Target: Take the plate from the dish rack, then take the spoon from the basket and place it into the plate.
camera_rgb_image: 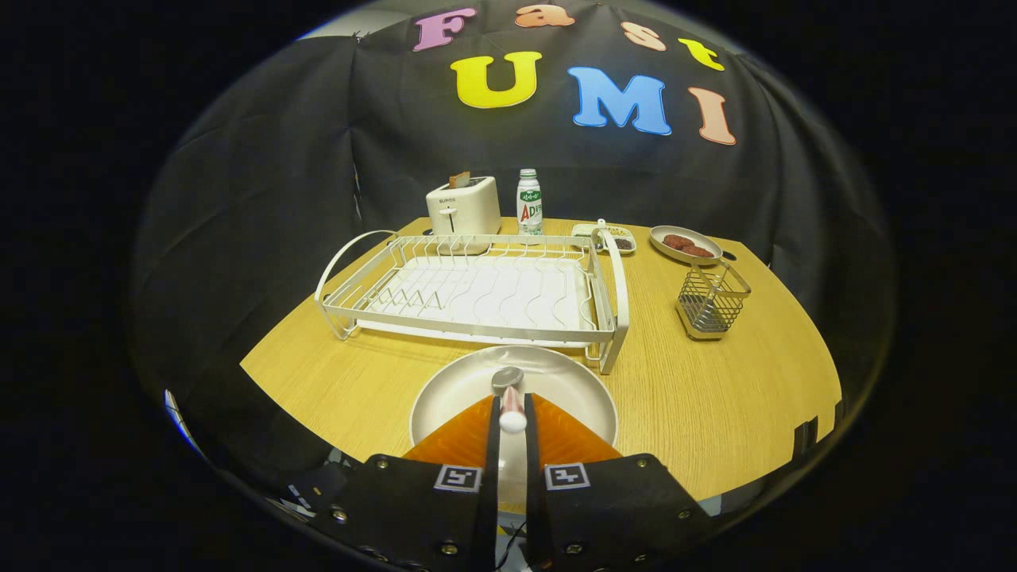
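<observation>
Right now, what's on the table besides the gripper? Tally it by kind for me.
Plates: 2, the big plate under the fingers, the small plate with food
Spoons: 1, spoon held by the gripper over the big plate
Dish rack: 1
Wire basket: 1
Toaster: 1
Bottle: 1
Small dish: 1
Total: 8

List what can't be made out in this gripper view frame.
- spoon: its handle runs down between the hand-held gripper fingers, which press on it; the rest of the handle is hidden.
- plate: near part covered by the fingers, so whether the spoon bowl touches it is unclear.
- small dish behind the dish rack: partly blocked by the rack's end; contents too small.
- wire basket: contents unreadable through mesh.
</observation>
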A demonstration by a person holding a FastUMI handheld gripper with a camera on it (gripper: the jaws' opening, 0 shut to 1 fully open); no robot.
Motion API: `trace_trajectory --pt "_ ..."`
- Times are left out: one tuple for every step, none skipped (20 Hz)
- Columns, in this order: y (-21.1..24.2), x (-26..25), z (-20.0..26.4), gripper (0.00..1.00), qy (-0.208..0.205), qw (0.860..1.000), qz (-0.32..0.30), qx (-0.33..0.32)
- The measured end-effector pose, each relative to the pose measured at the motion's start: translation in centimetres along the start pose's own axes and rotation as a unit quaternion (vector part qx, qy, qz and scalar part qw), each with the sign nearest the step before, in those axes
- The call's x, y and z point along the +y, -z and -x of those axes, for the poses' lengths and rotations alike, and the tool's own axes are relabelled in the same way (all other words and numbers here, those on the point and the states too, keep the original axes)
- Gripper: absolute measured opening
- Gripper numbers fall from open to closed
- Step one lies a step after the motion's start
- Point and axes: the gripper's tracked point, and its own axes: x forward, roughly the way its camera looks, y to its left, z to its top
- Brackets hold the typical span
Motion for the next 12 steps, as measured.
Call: trace_trajectory --pt "-0.2 -0.1 0.0 0.15 0.000 1.000 0.001 -0.001" --pt "-0.2 -0.1 0.0 0.15 0.002 1.000 0.002 -0.001" --pt "-0.3 -0.2 0.0 0.20 0.002 1.000 0.003 -0.002" --pt "-0.4 -0.1 0.0 0.20 0.002 1.000 0.004 -0.004" --pt "-0.5 -0.1 -0.1 0.20 0.002 1.000 0.005 -0.005" --pt "-0.6 -0.1 -0.1 0.20 0.002 1.000 0.006 -0.005" --pt "-0.8 -0.1 -0.1 0.20 0.002 1.000 0.006 -0.007" --pt "-0.9 -0.1 -0.2 0.20 0.002 1.000 0.006 -0.007" --pt "-1.1 -0.2 -0.2 0.20 0.002 1.000 0.007 -0.009" --pt "-1.2 -0.1 0.0 0.20 0.002 1.000 0.008 -0.011" --pt "-1.7 -0.2 0.1 0.20 0.003 1.000 0.010 -0.016" --pt "-2.2 -0.2 0.4 0.20 0.004 1.000 0.012 -0.023"
